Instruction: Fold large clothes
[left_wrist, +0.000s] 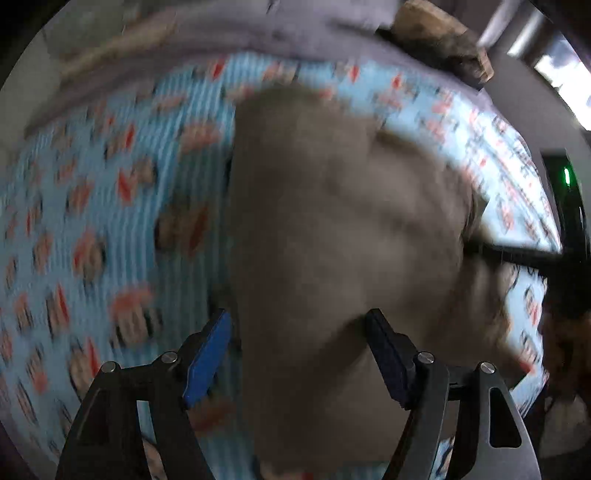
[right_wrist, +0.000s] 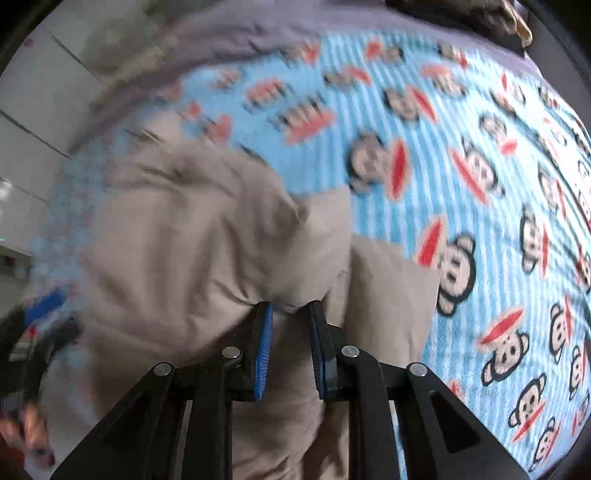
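2 claws: left claw (left_wrist: 297, 354) spread; right claw (right_wrist: 290, 349) seemingly pinching tan garment (right_wrist: 192, 236).

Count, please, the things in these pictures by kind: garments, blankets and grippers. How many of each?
Tan garment: 1
Blue monkey-print blanket: 1
Grippers: 2, the left gripper and the right gripper
Total: 4
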